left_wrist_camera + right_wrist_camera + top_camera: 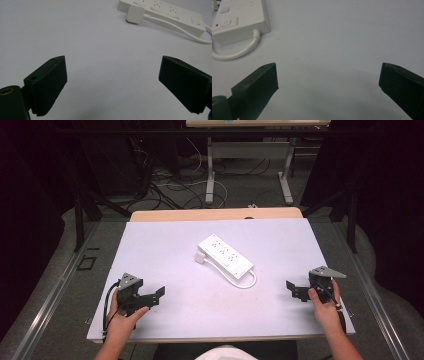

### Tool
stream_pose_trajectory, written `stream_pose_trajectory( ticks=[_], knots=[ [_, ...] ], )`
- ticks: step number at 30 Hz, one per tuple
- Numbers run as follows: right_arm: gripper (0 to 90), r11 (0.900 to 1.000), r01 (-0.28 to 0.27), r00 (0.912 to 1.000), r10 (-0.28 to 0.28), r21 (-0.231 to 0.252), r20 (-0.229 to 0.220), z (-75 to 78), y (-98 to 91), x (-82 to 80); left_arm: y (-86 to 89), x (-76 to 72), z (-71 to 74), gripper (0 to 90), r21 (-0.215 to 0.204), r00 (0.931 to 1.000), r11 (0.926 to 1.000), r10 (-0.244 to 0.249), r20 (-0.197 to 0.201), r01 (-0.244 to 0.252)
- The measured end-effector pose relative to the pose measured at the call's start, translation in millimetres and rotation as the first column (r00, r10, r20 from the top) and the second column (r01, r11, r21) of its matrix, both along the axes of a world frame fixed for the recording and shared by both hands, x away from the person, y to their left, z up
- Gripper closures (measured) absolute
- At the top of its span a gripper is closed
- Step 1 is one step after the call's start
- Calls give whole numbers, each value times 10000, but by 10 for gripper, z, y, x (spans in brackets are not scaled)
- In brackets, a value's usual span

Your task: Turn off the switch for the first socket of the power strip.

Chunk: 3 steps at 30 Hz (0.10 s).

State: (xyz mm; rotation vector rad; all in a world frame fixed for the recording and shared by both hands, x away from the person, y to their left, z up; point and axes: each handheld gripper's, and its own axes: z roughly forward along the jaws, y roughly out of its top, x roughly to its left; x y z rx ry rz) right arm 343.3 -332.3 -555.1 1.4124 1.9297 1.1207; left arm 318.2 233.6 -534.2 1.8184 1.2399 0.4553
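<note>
Both your grippers [159,293] [291,287] gape empty; grab the power strip [226,255] carelessly and its cord [240,281] may snag.

Black left gripper [159,294], right gripper [295,289]; grey triangular top plates, black cable.

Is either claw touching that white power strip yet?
Apart. In the high view bare table lies between the power strip and both the left claw and the right claw; each gripper view shows open jaws holding nothing.
</note>
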Motion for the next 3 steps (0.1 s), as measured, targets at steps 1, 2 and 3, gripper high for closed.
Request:
stream_pose_trajectory(
  ticks=[1,2,3],
  knots=[
    [18,10000,7,10000,-7,-3,16,3,0,-1,-1,-2,1,80,-5,10000,10000,-9,-3,9],
    [18,10000,32,10000,-32,35,-7,6,4,-5,-1,-5,2,80,-16,10000,10000,-9,-24,9],
    [18,10000,29,10000,-29,45,-4,8,3,-6,1,-4,1,81,1,10000,10000,-14,-16,14]
  ],
)
